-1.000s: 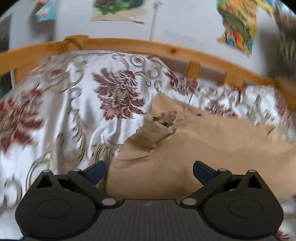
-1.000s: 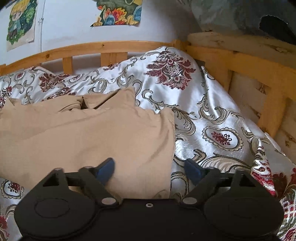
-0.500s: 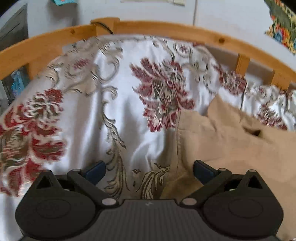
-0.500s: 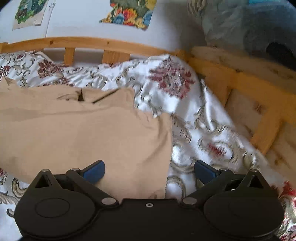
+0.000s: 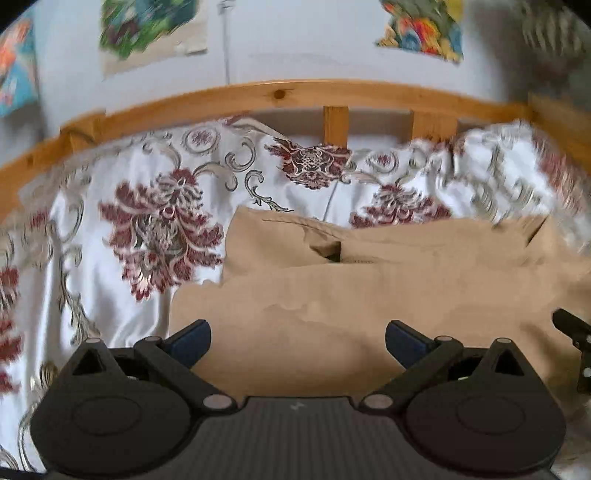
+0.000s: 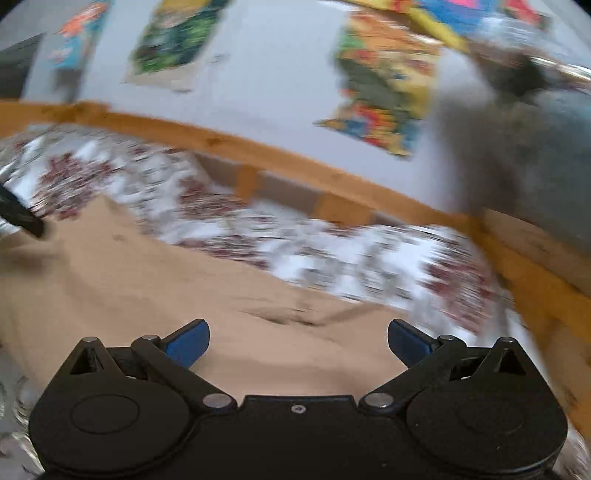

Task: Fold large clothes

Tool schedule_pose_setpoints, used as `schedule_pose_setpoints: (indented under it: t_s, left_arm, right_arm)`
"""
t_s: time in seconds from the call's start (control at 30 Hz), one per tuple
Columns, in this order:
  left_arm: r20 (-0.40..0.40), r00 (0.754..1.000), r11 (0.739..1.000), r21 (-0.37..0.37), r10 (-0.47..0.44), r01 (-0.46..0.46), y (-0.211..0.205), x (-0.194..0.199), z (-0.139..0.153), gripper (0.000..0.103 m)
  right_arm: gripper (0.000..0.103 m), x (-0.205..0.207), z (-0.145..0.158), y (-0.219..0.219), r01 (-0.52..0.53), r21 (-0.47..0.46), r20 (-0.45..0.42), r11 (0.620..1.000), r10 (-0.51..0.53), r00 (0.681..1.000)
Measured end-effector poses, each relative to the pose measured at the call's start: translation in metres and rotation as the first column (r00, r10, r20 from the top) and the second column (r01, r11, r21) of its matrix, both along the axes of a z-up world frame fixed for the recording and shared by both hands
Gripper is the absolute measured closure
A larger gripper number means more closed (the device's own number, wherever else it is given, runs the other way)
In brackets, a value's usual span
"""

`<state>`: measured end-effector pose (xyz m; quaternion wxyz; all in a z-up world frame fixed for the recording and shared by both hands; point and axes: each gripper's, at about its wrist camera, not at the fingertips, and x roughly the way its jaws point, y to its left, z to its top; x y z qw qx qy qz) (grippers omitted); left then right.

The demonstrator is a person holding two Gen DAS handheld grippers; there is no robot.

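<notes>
A tan garment (image 5: 369,291) lies folded in layers on a white bedspread with dark red flowers (image 5: 110,229). My left gripper (image 5: 297,338) is open and empty, its blue pads above the garment's near left part. The garment also shows in the right wrist view (image 6: 147,288), blurred. My right gripper (image 6: 297,338) is open and empty over the garment. The edge of the right gripper (image 5: 576,347) shows at the far right of the left wrist view. The left gripper's tip (image 6: 20,218) shows at the left edge of the right wrist view.
A wooden bed rail (image 5: 295,94) runs along the back, with a wall and colourful posters (image 5: 151,33) behind. In the right wrist view the rail (image 6: 332,170) turns a corner at the right, where grey-blue bedding (image 6: 524,147) is piled.
Both grippers stayed open. The left view has swung back right over the garment. The right view has swung left and tilted up, fast enough to blur.
</notes>
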<state>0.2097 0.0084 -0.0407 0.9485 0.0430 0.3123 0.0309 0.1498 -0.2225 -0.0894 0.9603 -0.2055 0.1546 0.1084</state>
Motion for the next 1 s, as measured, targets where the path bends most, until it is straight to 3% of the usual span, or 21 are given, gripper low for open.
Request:
schedule_pose_setpoints:
  t_s: [0.07,0.13,0.2,0.23,0.3,0.4,0.53,0.6,0.7,0.77,0.83,0.93,1.0]
  left_arm:
    - [-0.006,1.000,0.997,0.070,-0.018,0.019,-0.009,0.006,-0.016,0.001]
    - [-0.045,0.999,0.996,0.084,0.007,-0.003,-0.005,0.014,-0.033,0.000]
    - [-0.082,0.996,0.999,-0.006,0.039,-0.040,0.011,0.016,-0.050,0.000]
    - [-0.084,0.995,0.997,-0.061,0.045,-0.050,0.018,0.013,-0.057,0.000]
    - [-0.035,0.999,0.997,-0.071,0.027,-0.030,0.023,0.005,-0.066,0.000]
    - [-0.009,1.000,0.999,-0.034,0.017,-0.017,0.021,0.001,-0.070,0.000]
    - [-0.020,1.000,1.000,-0.023,0.013,-0.013,0.020,0.001,-0.062,0.001]
    - [0.037,0.999,1.000,-0.013,-0.002,0.003,0.021,-0.015,-0.049,0.001]
    - [0.172,0.979,0.994,0.010,-0.108,0.107,0.022,-0.051,-0.034,0.000]
    - [0.150,0.979,0.990,0.057,-0.138,0.130,0.017,-0.060,-0.034,0.000]
    - [0.089,0.991,0.992,0.075,-0.104,0.098,0.016,-0.057,-0.042,0.001]
    - [0.031,0.999,0.998,-0.059,-0.024,0.026,0.029,-0.047,-0.052,0.000]
    - [-0.016,1.000,0.983,-0.185,0.019,-0.021,0.043,-0.039,-0.057,0.000]
  right_arm:
    - [0.001,0.011,-0.009,0.018,-0.005,-0.080,-0.006,0.997,0.005,1.000]
    - [0.001,0.019,-0.018,0.018,-0.020,-0.080,-0.025,0.997,0.018,1.000]
    - [0.001,0.031,-0.029,0.011,-0.008,-0.017,-0.118,1.000,0.006,0.993]
    - [0.001,0.042,-0.039,0.004,0.030,0.045,-0.210,0.999,-0.020,0.978]
    - [0.001,0.050,-0.054,-0.003,0.073,0.123,-0.264,0.990,-0.038,0.964]
    - [0.001,0.044,-0.063,0.009,0.072,0.075,-0.196,0.995,-0.056,0.979]
    - [0.001,0.046,-0.054,0.004,0.039,0.071,-0.241,0.997,-0.021,0.970]
    - [0.001,0.039,-0.040,-0.006,0.035,0.034,-0.234,0.999,-0.027,0.972]
    - [0.001,0.008,-0.020,-0.030,0.125,-0.096,-0.072,0.987,-0.133,0.989]
    - [0.001,-0.003,-0.015,-0.049,0.184,-0.156,-0.005,0.970,-0.187,0.982]
    - [0.001,-0.005,-0.020,-0.070,0.287,-0.165,0.018,0.943,-0.288,0.957]
    - [0.001,0.006,-0.040,-0.100,0.411,-0.082,-0.088,0.908,-0.417,0.905]
    - [0.001,0.010,-0.057,-0.116,0.421,0.040,-0.131,0.906,-0.413,0.901]
